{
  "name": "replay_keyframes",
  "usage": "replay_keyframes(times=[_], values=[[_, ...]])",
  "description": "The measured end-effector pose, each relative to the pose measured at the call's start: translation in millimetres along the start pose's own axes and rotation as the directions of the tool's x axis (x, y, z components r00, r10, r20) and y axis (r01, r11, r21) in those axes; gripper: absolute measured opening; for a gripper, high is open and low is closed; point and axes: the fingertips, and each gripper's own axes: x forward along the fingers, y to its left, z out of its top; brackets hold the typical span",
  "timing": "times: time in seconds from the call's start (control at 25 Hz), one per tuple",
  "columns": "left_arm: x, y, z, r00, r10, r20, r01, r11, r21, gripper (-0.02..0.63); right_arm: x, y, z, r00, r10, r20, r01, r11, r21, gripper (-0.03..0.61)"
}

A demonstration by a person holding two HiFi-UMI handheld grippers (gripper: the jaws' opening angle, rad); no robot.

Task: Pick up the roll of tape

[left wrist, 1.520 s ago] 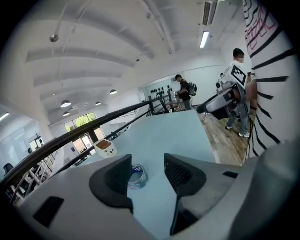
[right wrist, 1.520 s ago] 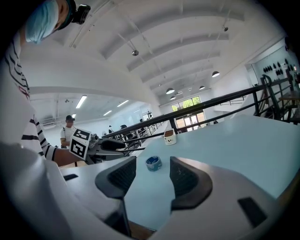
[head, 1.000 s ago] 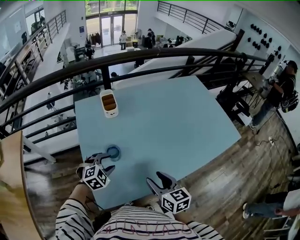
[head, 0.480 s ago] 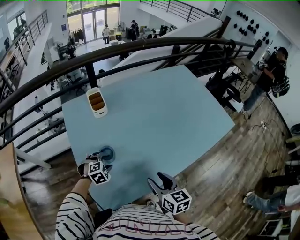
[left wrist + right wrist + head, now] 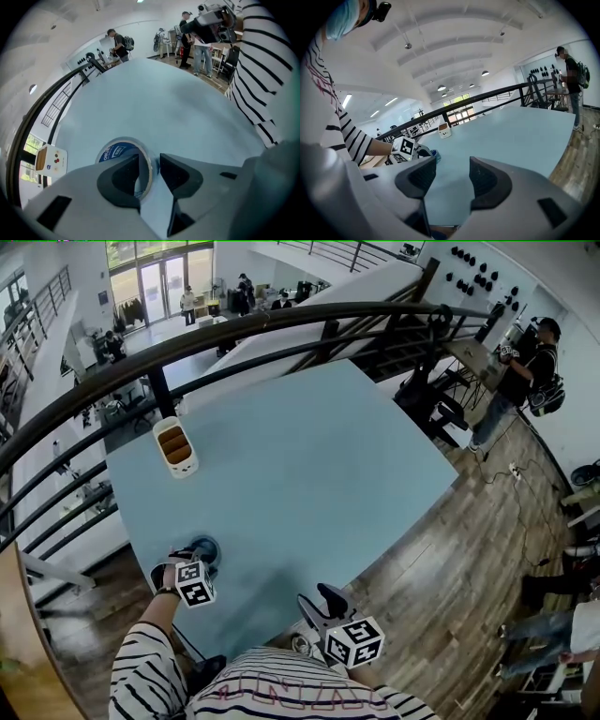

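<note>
The roll of tape (image 5: 205,547) lies flat near the front left corner of the light blue table (image 5: 309,456); its blue core and pale rim show in the left gripper view (image 5: 115,151). My left gripper (image 5: 193,556) points steeply down at it. One jaw sits inside the roll's hole and the other outside, so the roll's wall stands between them (image 5: 150,164). The jaws are closing, and a small gap still shows beside the outer jaw. My right gripper (image 5: 319,601) hovers at the front edge, open and empty (image 5: 452,176). In its view the tape (image 5: 435,154) lies beside the left gripper (image 5: 419,151).
A white box with brown contents (image 5: 175,447) stands at the table's far left (image 5: 49,159). A black railing (image 5: 281,329) runs behind the table. Wooden floor (image 5: 450,549) lies to the right, where people stand.
My left gripper has dropped down onto the tape roll, straddling its wall. The right gripper has stayed near the front edge.
</note>
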Motion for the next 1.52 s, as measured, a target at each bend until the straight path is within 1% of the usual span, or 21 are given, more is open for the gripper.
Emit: replay_keyframes(times=[0.04, 0.12, 0.2, 0.28, 0.48, 0.56, 0.72, 0.88, 1.08, 1.36, 1.52], values=[[1, -1, -1, 1.000, -0.009, -0.015, 0.009, 1.000, 0.017, 0.147, 0, 0, 1, 1.000, 0.001, 0.000, -0.001, 1.000, -0.001, 0.221], [0, -5, -3, 0.999, -0.033, -0.041, 0.035, 0.999, 0.038, 0.119, 1, 2, 1, 1.000, 0.006, -0.002, -0.006, 1.000, -0.007, 0.221], [-1, -8, -2, 0.998, -0.042, -0.051, 0.044, 0.999, 0.032, 0.103, 2, 4, 0, 1.000, 0.015, -0.004, -0.015, 1.000, -0.014, 0.221], [-2, -7, 0, 0.998, -0.033, -0.056, 0.034, 0.999, 0.012, 0.095, 2, 4, 2, 1.000, 0.027, -0.007, -0.027, 0.999, -0.022, 0.221], [-5, -8, -3, 0.997, 0.030, -0.072, -0.031, 0.999, -0.009, 0.084, -2, 6, 7, 0.999, 0.052, -0.003, -0.052, 0.998, -0.044, 0.221], [-6, -6, -3, 0.995, 0.063, -0.074, -0.066, 0.997, -0.032, 0.084, -5, 3, 8, 0.998, 0.058, -0.001, -0.058, 0.997, -0.051, 0.221], [-17, 2, 8, 0.988, 0.148, -0.043, -0.152, 0.985, -0.088, 0.083, -9, -5, 7, 0.997, 0.075, 0.000, -0.075, 0.995, -0.061, 0.221], [-41, 7, 23, 0.969, 0.248, 0.004, -0.244, 0.956, -0.163, 0.083, -13, -6, 6, 0.994, 0.105, -0.004, -0.105, 0.991, -0.082, 0.221], [-75, 2, 43, 0.930, 0.365, 0.051, -0.343, 0.908, -0.242, 0.083, -19, -3, 8, 0.989, 0.146, -0.004, -0.145, 0.983, -0.114, 0.221], [-116, -24, 66, 0.872, 0.482, 0.083, -0.429, 0.835, -0.346, 0.083, -26, 8, 7, 0.975, 0.220, -0.014, -0.219, 0.963, -0.156, 0.221], [-134, -43, 78, 0.833, 0.545, 0.093, -0.466, 0.784, -0.410, 0.083, -26, 14, 3, 0.966, 0.258, -0.028, -0.259, 0.949, -0.182, 0.221]])
